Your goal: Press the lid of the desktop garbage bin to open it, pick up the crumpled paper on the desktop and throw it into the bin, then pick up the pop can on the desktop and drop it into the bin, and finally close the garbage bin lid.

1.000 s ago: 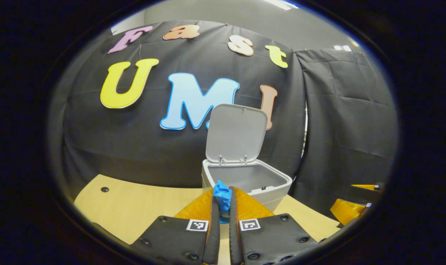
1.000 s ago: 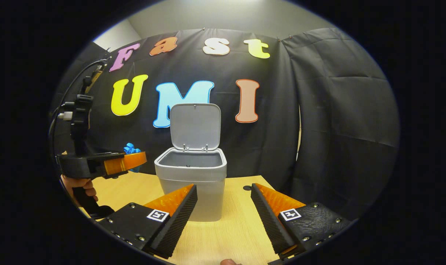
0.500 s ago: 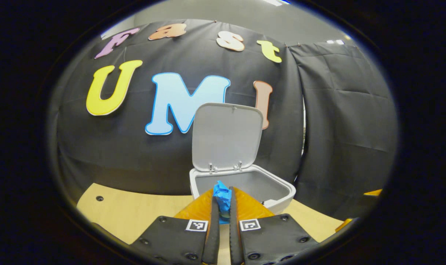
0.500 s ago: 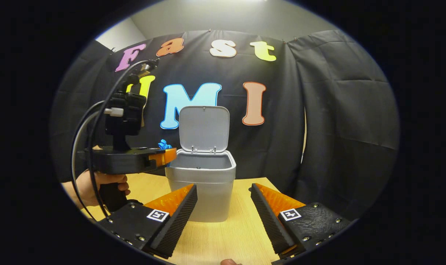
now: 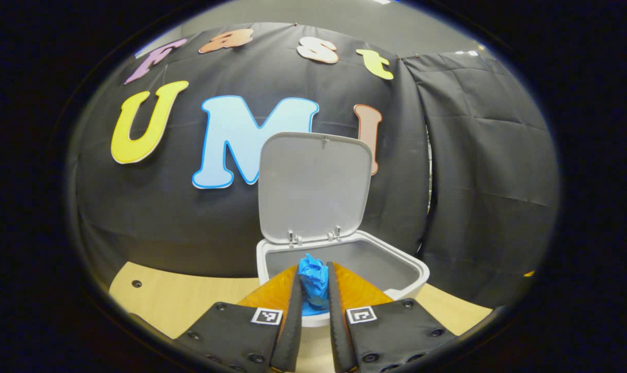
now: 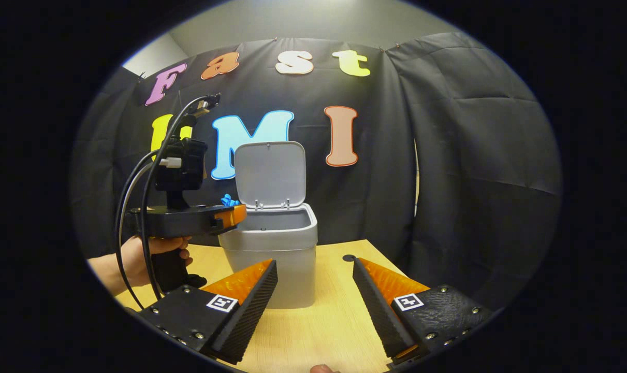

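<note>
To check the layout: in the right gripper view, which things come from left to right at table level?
Person's hand → left gripper holding blue crumpled paper → grey garbage bin, lid up → table hole.

You see a light wooden table along the frame's bottom | a small dark round hole in its surface, centre right | black cloth wall behind | pale ceiling at top.

light wood table, grommet hole near the back edge. grey bin stands on it, at 10 o'clock from the hole.
</note>
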Demonstrator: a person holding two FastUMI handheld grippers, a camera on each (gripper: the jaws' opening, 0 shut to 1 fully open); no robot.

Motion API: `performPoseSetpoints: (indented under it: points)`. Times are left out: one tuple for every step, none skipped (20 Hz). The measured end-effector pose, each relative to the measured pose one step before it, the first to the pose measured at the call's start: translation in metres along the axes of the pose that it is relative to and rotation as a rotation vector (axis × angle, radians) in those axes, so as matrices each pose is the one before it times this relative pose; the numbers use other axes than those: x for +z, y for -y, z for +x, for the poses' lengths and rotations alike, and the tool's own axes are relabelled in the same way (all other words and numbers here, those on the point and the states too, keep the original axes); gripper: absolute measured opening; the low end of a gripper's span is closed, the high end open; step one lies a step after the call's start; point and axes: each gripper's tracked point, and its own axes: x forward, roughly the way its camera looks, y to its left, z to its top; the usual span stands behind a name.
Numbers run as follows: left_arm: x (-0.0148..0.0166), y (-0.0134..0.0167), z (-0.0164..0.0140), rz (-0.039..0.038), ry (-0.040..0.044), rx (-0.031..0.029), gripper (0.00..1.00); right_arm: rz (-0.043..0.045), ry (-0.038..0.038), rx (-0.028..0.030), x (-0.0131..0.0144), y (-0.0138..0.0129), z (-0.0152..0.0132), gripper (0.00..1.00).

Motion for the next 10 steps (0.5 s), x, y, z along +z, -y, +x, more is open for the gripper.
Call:
performPoseSetpoints:
  points:
    - [-0.00219,0.00031,0.00274,0.00346,-0.00336,-0.00222,0.32,-0.00153,-0.00453,-0.00534,-0.00083,0.00245,0.00123,0.94]
    - [-0.00058,-0.00197,0.00157,0.00675,-0.00243,0.00517,0.33,0.00081,-0.00291,-0.00289,-0.00166,0.00165,0.00074,0.94]
    - [-0.00015,-0.00008,0.00038,0.00124,-0.00116,-0.00184,0.36,0.00214,-0.00383,-0.00332,0.00012,0.00151,0.00097,0.92]
    - [0.00004,-0.00046,0.00034,0.00041,0.00017,-0.00042,0.38,0.00189,-0.00122,-0.00126,0.00001,0.00054,0.00105,0.94]
    - [0.00075,0.00196,-0.00055,-0.00517,0.00284,-0.01211,0.40,0.00016,0.00188,-0.00066,0.00097,-0.00024,0.00050,0.94]
    - [0.00019,0.00076,0.00005,-0.00315,0.00085,-0.00213,0.43,-0.00371,0.00037,0.00220,-0.00011,-0.00088,0.00090,0.94]
    - [-0.00012,-0.00087,0.00049,-0.00094,0.00022,-0.00129,0.45,-0.00667,-0.00013,0.00379,0.00022,-0.00125,0.00054,0.94]
    - [-0.00050,-0.00015,0.00042,-0.00068,-0.00037,0.00020,0.48,-0.00589,0.00152,0.00345,0.00022,-0.00078,0.00070,0.94]
    - [-0.00032,0.00166,-0.00014,-0.00578,0.00242,-0.00947,0.51,-0.00441,0.00282,0.00455,0.00160,-0.00127,0.00055,0.94]
    - [0.00090,0.00178,-0.00090,-0.00795,0.00358,-0.00927,0.55,-0.00375,0.00491,0.00180,0.00154,-0.00097,0.00023,0.94]
